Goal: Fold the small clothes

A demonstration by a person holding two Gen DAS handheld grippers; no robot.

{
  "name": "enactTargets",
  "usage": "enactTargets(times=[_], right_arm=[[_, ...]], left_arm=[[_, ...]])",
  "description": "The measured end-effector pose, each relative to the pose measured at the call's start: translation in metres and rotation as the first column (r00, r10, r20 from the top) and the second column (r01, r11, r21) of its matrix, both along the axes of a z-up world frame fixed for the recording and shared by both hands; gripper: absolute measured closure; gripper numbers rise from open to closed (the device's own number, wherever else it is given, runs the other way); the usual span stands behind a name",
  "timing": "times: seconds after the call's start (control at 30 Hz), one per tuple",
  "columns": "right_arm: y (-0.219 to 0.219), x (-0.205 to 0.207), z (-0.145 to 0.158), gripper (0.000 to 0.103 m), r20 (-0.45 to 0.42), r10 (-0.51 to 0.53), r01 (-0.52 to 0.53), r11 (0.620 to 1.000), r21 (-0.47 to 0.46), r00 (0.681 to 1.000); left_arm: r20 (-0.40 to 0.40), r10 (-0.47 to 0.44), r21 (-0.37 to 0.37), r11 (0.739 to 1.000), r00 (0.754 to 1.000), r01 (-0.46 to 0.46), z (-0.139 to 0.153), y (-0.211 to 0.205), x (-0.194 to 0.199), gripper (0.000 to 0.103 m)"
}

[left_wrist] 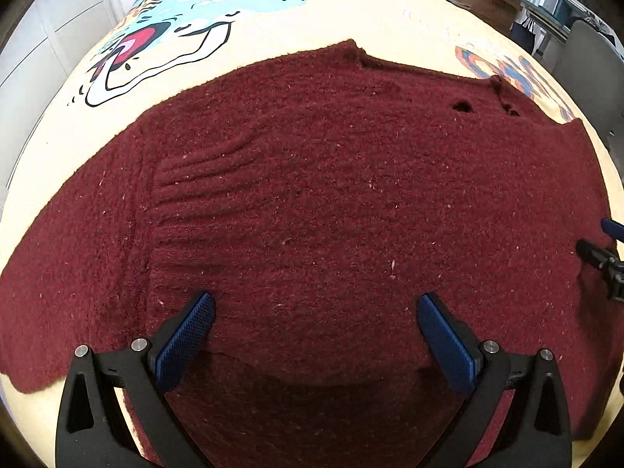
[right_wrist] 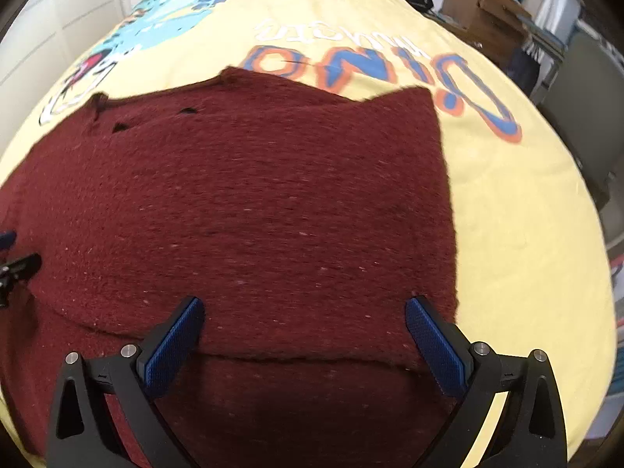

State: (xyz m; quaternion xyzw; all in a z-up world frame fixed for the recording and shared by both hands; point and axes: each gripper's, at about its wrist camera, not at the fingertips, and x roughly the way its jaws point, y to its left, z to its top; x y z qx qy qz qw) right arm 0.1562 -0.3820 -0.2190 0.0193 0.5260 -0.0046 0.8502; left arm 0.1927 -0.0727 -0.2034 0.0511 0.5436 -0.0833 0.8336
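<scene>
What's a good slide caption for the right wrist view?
Open right gripper poised above a folded maroon knit sweater on a yellow dinosaur-print sheet.

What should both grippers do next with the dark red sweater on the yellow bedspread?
Probably lower both and close on the near folded edge. The left gripper and right gripper hang open over the sweater, holding nothing, and its fold line lies just below their tips.

Left tongs angled steeply down, jaws spread wide, right tongs likewise, both empty
</scene>
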Motion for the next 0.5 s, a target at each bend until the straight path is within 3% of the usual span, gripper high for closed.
enactTargets(times=[0.2, 0.5], right_arm=[[0.003, -0.002, -0.007, 0.000, 0.005, -0.043, 0.043, 0.999, 0.008, 0.999], [0.017, -0.003, 0.014, 0.000, -0.031, -0.050, 0.049, 0.999, -0.014, 0.998]], left_arm=[[0.032, 0.015, 0.063, 0.998, 0.999, -0.017, -0.002, -0.011, -0.004, 0.001], [0.028, 0.010, 0.032, 0.999, 1.000, -0.011, 0.006, -0.007, -0.001, 0.001]])
